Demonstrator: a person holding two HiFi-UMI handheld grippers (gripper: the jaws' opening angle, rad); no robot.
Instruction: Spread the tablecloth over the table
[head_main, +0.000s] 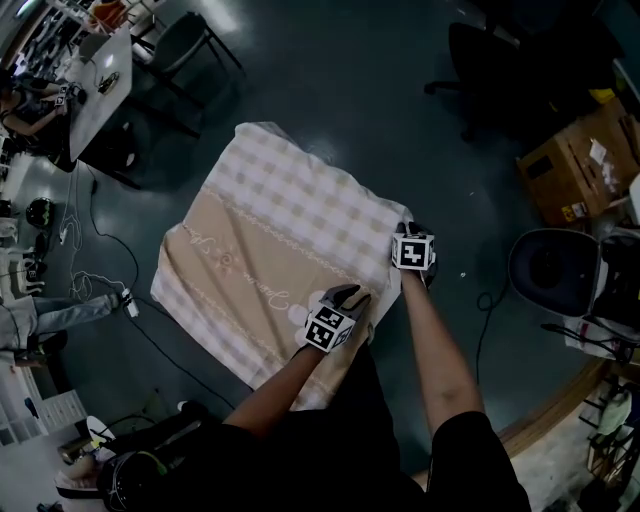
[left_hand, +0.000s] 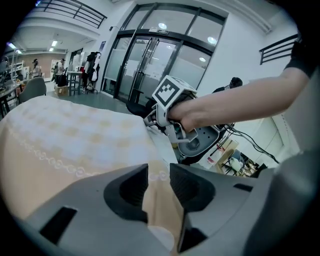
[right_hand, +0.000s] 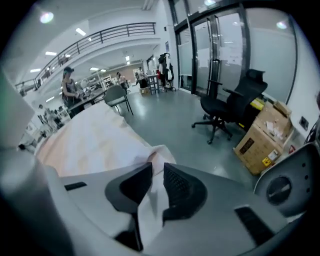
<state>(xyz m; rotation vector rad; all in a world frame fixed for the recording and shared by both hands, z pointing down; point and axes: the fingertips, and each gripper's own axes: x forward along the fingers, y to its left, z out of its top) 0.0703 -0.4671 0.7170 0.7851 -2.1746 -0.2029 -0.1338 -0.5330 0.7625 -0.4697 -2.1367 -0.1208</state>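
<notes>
**Claws at the near edge of the cloth.** The tablecloth (head_main: 270, 240), checked and crossed by a beige band (head_main: 240, 265), lies opened out and nearly flat. The table under it is covered completely, so only the dark floor (head_main: 350, 100) shows around it. Seen from above, the cloth sits cornerwise to the person.

The right claw (head_main: 410, 232) is at the cloth's right-hand corner. Its own view shows the jaws clenched narrowly on a pale tuck of fabric (right_hand: 157, 175).

The left claw (head_main: 345, 297) is a little farther along the same near edge, just beside the right one, where the beige band reaches the hem. Its jaws stand wider but are filled by a bunched fold of beige cloth, which it appears to be grasping (left_hand: 159, 175).

The whole spread of cloth lies ahead of both claws, running away from the person, and the band's long axis points from the left claw toward the far left side. The held edge runs across the line both claws point along. A draw back toward the body would therefore probably tension the sheet evenly. The right claw alone commands a corner, so squaring the cloth up likely falls to it. The far corners are well out of reach of either claw.
</notes>
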